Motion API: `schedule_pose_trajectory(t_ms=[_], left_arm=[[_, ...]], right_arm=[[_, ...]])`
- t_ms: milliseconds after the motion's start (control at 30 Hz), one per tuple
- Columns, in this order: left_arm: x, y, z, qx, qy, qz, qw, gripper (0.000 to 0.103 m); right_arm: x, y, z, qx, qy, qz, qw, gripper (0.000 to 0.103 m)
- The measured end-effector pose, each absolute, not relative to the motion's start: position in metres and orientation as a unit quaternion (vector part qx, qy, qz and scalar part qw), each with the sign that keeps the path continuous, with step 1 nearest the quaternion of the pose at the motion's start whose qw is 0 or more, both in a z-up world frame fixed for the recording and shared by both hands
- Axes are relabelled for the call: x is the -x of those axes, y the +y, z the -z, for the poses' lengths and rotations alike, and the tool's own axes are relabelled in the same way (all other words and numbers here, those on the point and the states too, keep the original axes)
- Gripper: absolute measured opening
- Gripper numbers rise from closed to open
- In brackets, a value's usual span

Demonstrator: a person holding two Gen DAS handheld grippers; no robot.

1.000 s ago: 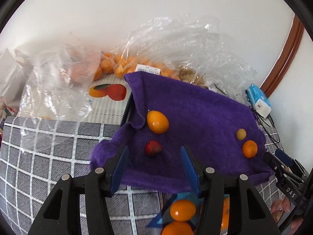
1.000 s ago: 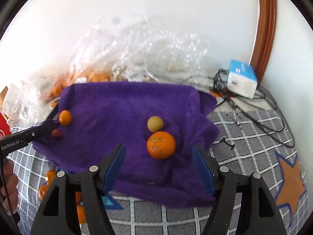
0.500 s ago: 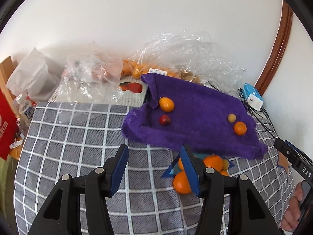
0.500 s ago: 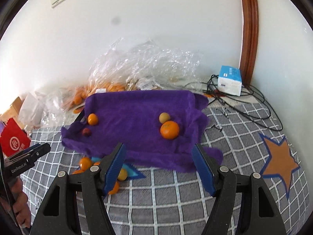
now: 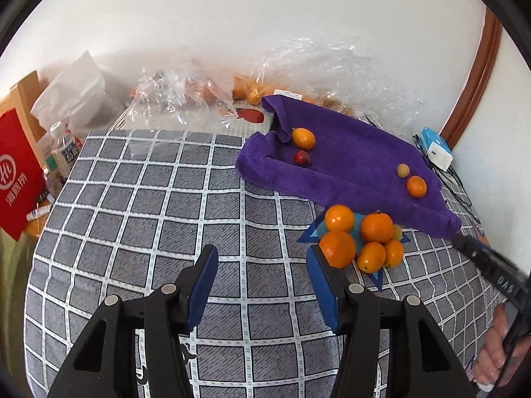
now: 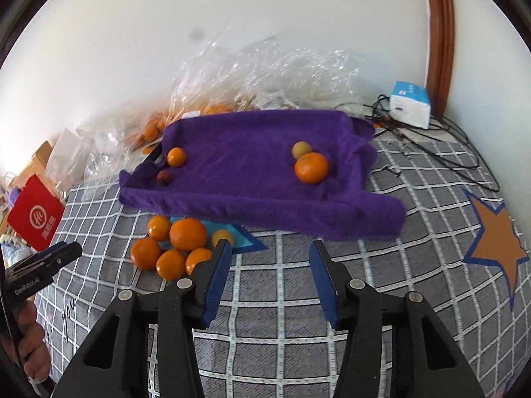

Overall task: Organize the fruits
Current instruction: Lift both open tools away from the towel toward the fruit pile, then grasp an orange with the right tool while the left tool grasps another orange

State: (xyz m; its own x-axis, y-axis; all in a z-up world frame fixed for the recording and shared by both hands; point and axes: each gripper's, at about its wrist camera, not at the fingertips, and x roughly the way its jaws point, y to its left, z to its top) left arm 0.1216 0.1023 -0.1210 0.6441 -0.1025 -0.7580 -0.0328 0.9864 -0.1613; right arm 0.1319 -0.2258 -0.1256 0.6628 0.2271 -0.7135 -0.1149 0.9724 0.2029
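A purple towel (image 5: 351,162) (image 6: 252,169) lies over a raised tray. On it are an orange fruit (image 5: 303,138) (image 6: 176,157) and a small red fruit (image 5: 301,158) (image 6: 164,177) on the left, and an orange (image 5: 416,186) (image 6: 311,167) with a small yellow fruit (image 5: 403,170) (image 6: 301,149) on the right. A pile of several oranges (image 5: 360,240) (image 6: 176,247) lies on the checked cloth before the towel. My left gripper (image 5: 262,265) is open and empty, left of the pile. My right gripper (image 6: 268,258) is open and empty, right of the pile.
Clear plastic bags (image 5: 186,99) (image 6: 265,76) with more oranges lie against the wall behind the towel. A white-blue box (image 5: 438,149) (image 6: 410,104) and black cables (image 6: 431,146) lie at the right. A red bag (image 5: 16,179) (image 6: 35,217) and a bottle (image 5: 63,149) stand beyond the left edge.
Both grippers have pulled back and up from the towel, so the table and the pile of oranges now show. Both stay open. The fruits have not moved.
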Motion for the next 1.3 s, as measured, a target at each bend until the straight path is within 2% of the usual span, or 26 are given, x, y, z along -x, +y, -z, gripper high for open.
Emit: schedule_pose_trajectory(t_ms=[233, 533, 633, 667, 1067, 1300], left_arm=[[-0.117, 0.119, 0.142, 0.114, 0.432, 0.006, 0.894, 0.055], [-0.111, 0.137, 0.158, 0.129, 0.441, -0.012, 0.888, 0.056], [-0.112, 0.136, 0.159, 0.131, 0.44, -0.013, 0.888, 0.056], [-0.113, 0.134, 0.16, 0.131, 0.441, -0.011, 0.888, 0.056], [-0.141, 0.067, 0.166, 0.123, 0.437, 0.073, 0.888, 0.056], [-0.159, 0.041, 0.173, 0.107, 0.44, 0.079, 0.888, 0.056]], right_arm=[[-0.136, -0.183, 0.149, -0.044, 0.409, -0.147, 0.9, 0.05], [-0.161, -0.158, 0.18, -0.076, 0.444, -0.159, 0.879, 0.044], [-0.166, -0.155, 0.184, -0.083, 0.45, -0.163, 0.874, 0.037], [-0.166, -0.154, 0.184, -0.081, 0.446, -0.162, 0.877, 0.033], [-0.133, -0.212, 0.18, -0.009, 0.407, -0.091, 0.909, 0.033], [-0.134, -0.241, 0.186, -0.038, 0.407, -0.087, 0.909, 0.033]])
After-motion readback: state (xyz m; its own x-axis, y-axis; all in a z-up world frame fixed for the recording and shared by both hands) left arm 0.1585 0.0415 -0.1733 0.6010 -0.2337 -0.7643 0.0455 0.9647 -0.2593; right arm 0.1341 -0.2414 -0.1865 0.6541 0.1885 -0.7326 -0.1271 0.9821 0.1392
